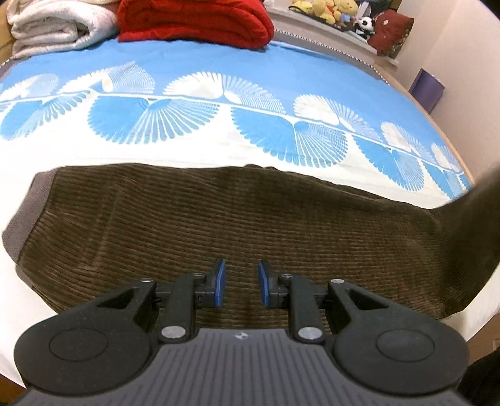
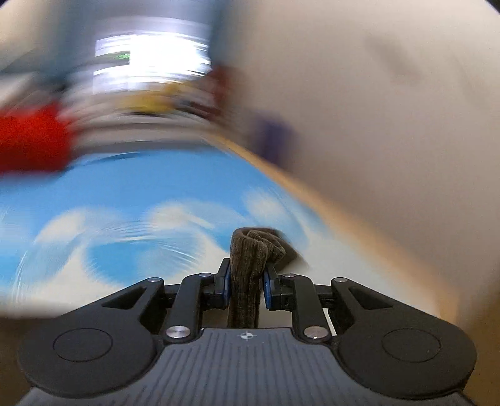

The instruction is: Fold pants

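Pants of dark brown ribbed corduroy (image 1: 218, 225) lie flat across the blue-and-white fan-patterned bedspread (image 1: 218, 78), grey waistband to the left, the right end rising off the bed toward the frame edge. Judging by that lift, a lengthwise fold is under way; next the raised end should travel over toward the waistband. The right gripper (image 2: 247, 281) pinches a bunched leg end. The left gripper (image 1: 241, 284) hovers above the cloth, fingers spread, holding nothing.

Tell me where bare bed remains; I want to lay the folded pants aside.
Free: the blue-and-white patterned bedspread between the brown corduroy pants and the red blanket. Crowded: the far edge, with the blanket and a white towel.
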A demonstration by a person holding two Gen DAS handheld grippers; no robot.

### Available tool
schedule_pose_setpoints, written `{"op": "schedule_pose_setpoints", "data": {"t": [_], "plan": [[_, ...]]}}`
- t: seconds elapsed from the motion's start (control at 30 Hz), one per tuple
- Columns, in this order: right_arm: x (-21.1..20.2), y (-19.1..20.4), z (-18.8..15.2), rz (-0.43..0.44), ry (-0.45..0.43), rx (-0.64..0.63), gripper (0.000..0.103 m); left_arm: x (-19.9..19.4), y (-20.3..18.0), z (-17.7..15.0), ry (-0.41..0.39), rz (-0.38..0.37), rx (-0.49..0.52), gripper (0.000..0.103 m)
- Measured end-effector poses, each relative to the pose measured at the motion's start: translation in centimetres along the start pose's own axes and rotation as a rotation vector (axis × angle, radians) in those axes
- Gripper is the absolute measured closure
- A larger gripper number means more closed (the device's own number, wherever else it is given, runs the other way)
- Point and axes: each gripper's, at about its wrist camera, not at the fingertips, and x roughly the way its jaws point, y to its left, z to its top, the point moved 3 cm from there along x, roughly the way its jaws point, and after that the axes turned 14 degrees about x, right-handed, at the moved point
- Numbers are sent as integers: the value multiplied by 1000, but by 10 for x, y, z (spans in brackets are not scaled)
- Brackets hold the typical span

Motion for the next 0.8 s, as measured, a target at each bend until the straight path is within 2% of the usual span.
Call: {"op": "schedule_pose_setpoints", "data": {"t": [0.1, 0.17, 0.2, 0.3, 0.33, 0.37, 0.4, 0.43, 0.53, 0.67, 0.73, 0.8], "plan": [[-48, 109, -23, 200, -61, -204, 83, -2, 12, -3, 5, 9, -25, 79], [-67, 163, -51, 302, -50, -285, 82, -5, 22, -4, 7, 4, -49, 79], [-74, 191, -73, 357, -16, -326, 81, -6, 26, -5, 11, 3, -56, 79], [-84, 251, -143, 500, 213, -506, 77, -8, 38, -7, 18, -6, -93, 79], [-89, 258, -154, 523, 248, -528, 77, -9, 43, -8, 18, -10, -108, 79], [-99, 261, -159, 530, 240, -532, 76, -11, 47, -8, 16, -12, -119, 79], [-107, 259, -155, 544, 224, -512, 68, -13, 52, -9, 12, -12, -128, 79], [-113, 254, -149, 572, 225, -476, 55, -14, 55, -9, 7, -11, -135, 79], [-115, 237, -126, 599, 199, -387, 37, -18, 64, -8, -5, -6, -144, 79], [-81, 238, -108, 549, 218, -342, 36, -16, 74, -9, 2, 7, -160, 79], [-65, 246, -112, 549, 289, -305, 35, -16, 74, -9, 7, 8, -167, 79], [-48, 252, -122, 602, 414, -259, 35, -16, 74, -8, 4, 2, -163, 79]]}}
